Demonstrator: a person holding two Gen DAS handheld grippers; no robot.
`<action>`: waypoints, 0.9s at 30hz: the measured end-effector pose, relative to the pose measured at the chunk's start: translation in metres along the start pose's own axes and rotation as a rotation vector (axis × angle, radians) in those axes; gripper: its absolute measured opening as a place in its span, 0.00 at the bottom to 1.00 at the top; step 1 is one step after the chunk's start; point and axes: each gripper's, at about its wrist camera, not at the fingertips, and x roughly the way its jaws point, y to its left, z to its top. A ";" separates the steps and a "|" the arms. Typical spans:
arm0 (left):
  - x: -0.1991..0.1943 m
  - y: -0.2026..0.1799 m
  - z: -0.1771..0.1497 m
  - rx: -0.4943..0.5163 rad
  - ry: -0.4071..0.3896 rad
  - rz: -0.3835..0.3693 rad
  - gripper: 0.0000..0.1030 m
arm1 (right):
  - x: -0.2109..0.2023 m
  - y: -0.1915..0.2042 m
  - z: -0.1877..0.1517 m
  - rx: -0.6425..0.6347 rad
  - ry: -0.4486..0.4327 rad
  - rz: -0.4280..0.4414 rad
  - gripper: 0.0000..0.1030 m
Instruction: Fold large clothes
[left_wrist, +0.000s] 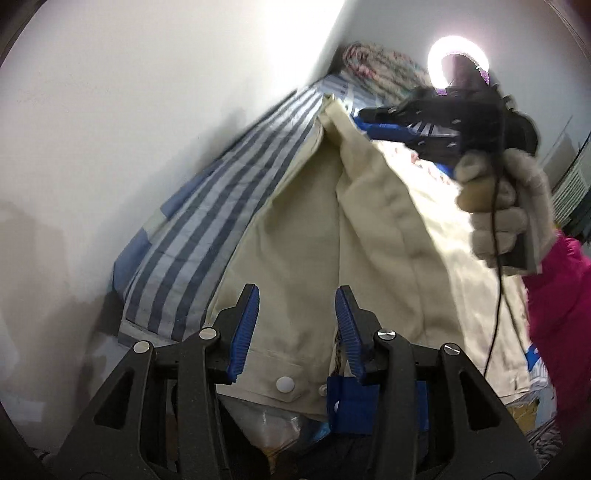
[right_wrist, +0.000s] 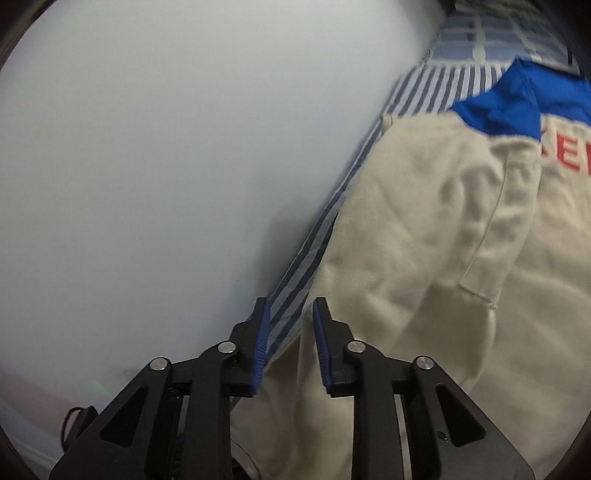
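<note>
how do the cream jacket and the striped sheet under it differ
The cream jacket is plain with a blue collar and red lettering; the striped sheet carries blue-grey and white bands. The jacket lies creased on top; the sheet lies flat beneath it against the wall. Both are fabric.

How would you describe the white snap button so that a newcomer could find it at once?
Start at the striped bedsheet by the wall, then the cream jacket on it. At the jacket's near hem sits the white snap button, beside a blue tab: the only round thing there.
</note>
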 end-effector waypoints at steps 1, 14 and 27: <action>0.007 0.002 0.004 -0.020 0.015 -0.003 0.42 | -0.005 -0.002 -0.003 0.000 -0.004 -0.012 0.22; -0.037 0.017 -0.002 -0.079 -0.098 0.074 0.42 | 0.030 -0.015 -0.056 0.111 0.089 0.068 0.22; -0.033 0.037 -0.001 -0.135 -0.009 -0.017 0.65 | 0.045 0.049 -0.098 -0.130 0.138 -0.151 0.22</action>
